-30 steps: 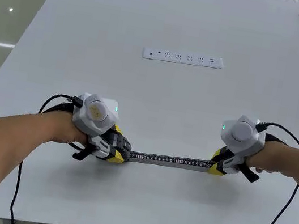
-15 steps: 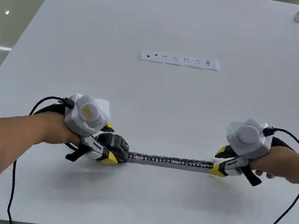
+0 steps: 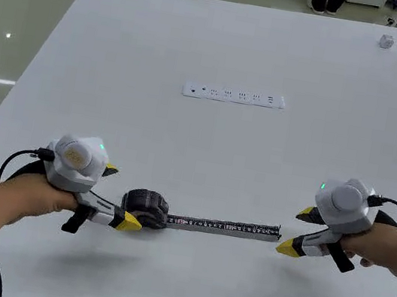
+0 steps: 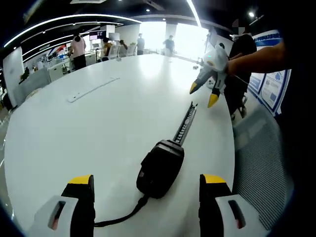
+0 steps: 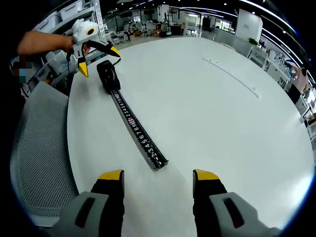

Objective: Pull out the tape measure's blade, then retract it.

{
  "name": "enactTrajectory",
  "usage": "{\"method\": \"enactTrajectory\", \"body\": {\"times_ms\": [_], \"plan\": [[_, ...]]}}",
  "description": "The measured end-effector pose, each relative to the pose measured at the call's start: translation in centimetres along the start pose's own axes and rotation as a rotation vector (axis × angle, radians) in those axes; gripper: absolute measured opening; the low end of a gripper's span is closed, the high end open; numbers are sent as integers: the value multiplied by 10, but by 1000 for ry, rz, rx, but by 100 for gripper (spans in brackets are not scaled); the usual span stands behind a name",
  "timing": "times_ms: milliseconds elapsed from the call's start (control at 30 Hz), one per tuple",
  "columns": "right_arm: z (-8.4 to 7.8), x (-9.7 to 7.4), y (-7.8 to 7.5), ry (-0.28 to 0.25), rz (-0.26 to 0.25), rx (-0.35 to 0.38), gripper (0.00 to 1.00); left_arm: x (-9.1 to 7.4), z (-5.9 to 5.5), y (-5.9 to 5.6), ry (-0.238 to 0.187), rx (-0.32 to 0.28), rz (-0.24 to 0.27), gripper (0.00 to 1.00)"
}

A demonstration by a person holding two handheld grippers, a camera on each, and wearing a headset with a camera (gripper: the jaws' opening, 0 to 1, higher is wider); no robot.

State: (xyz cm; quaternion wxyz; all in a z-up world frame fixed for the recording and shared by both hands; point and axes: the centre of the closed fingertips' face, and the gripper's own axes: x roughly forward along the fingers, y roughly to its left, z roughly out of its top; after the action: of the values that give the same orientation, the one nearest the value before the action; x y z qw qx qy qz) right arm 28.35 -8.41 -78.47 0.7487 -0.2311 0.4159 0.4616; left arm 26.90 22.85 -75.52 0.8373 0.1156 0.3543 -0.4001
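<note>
A black tape measure [image 3: 145, 207] lies on the white table [image 3: 206, 150] with its blade [image 3: 223, 227] pulled out to the right, flat on the surface. My left gripper [image 3: 120, 195] stands open just left of the case, not gripping it. In the left gripper view the case [image 4: 160, 168] sits partly between the open jaws of the left gripper [image 4: 147, 178], with its strap trailing back. My right gripper [image 3: 295, 229] is open a little right of the blade's end. The blade tip [image 5: 159, 165] lies just ahead of the right gripper [image 5: 158, 174], untouched.
A white power strip [image 3: 234, 95] lies mid-table and a small grey object [image 3: 385, 42] sits at the far right. Black cables trail from both grippers toward the near edge. A grey mesh chair [image 5: 39, 148] stands by that edge, and people stand in the background [image 4: 77, 49].
Both grippers have opened and drawn apart: the left let go of the case, the right let go of the blade's end. The tape measure now lies on the table.
</note>
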Motion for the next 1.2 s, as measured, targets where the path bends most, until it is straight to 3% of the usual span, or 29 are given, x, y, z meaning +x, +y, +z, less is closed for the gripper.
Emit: {"method": "enactTrajectory", "body": {"times_ms": [133,300,400,567,867,1200], "plan": [[-3,-7,7,-29,-18,34,61,-12,-4,5,-58,-67,39,88],[-12,-13,12,-57,-59,54,64,-26,-16,2,-87,-126,55,92],[-12,-18,13,-101,-85,93,66,-35,-21,2,-127,-177,84,95],[-19,-29,16,-150,-114,145,72,-49,-32,-2,-161,-260,111,100],[-42,-45,30,-202,-175,193,90,-78,-45,9,-228,-315,195,100],[-58,-71,39,-248,-239,242,100,-103,-53,9,-253,-332,227,100]]}}
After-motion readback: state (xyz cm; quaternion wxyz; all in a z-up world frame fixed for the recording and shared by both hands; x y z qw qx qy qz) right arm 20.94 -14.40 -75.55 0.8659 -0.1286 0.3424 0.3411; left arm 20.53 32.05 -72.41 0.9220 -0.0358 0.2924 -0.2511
